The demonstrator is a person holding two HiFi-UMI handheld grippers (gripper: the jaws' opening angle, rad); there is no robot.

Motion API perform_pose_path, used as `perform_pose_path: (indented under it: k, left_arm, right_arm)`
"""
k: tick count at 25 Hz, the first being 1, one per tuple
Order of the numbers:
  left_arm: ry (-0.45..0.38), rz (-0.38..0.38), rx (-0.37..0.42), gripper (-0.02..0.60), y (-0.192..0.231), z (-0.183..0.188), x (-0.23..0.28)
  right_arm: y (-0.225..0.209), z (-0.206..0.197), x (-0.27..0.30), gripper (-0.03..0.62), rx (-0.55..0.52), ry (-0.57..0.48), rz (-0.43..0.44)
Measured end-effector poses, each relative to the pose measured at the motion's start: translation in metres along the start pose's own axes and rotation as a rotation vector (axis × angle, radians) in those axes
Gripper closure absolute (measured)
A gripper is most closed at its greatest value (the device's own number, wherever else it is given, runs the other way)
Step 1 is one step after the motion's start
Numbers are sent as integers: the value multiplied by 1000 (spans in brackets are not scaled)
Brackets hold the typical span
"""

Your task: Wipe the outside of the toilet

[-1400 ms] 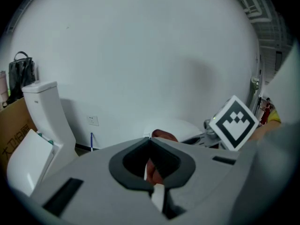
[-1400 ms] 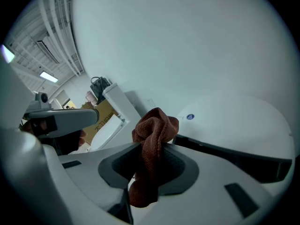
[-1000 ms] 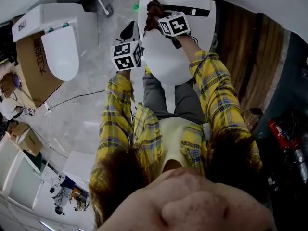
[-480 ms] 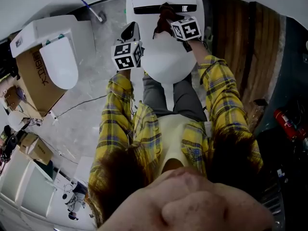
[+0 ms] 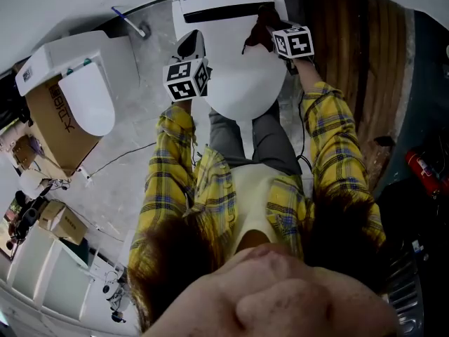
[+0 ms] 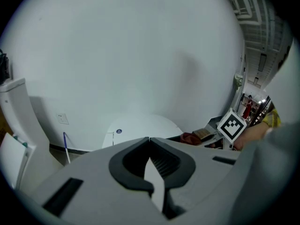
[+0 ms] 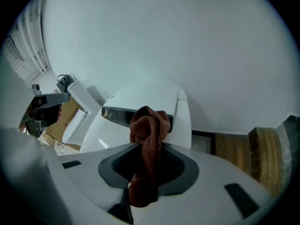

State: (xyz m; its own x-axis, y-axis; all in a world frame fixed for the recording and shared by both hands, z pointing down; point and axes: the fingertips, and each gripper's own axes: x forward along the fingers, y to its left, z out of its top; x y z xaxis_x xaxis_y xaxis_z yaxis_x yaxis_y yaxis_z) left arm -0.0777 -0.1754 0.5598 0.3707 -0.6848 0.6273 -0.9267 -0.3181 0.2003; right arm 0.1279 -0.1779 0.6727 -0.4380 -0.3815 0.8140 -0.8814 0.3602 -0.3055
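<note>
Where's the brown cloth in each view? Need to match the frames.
Head view: cloth at top centre, by the back of the white toilet.
Left gripper view: small, right of centre, slightly low.
Right gripper view: centre, clamped in the right gripper.
Shared landmark: the white toilet, visible in all three.

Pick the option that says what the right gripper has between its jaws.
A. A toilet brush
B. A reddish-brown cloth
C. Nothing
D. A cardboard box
B: the right gripper view shows the right gripper shut on a bunched reddish-brown cloth, which sticks up out of the jaws in front of the white toilet.
</note>
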Motion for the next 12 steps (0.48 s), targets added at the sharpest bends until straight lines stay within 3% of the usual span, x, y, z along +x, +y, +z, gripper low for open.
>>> perform_pose_path:
  k: [4, 12]
  left_arm:
    - [3, -52, -62, 574, -8, 0, 0]
    - [25, -35, -13, 574, -7, -7, -6]
  right_arm:
    - [-20, -10, -13, 473, 42, 5, -46]
    - [-25, -17, -32, 473, 90, -17, -113]
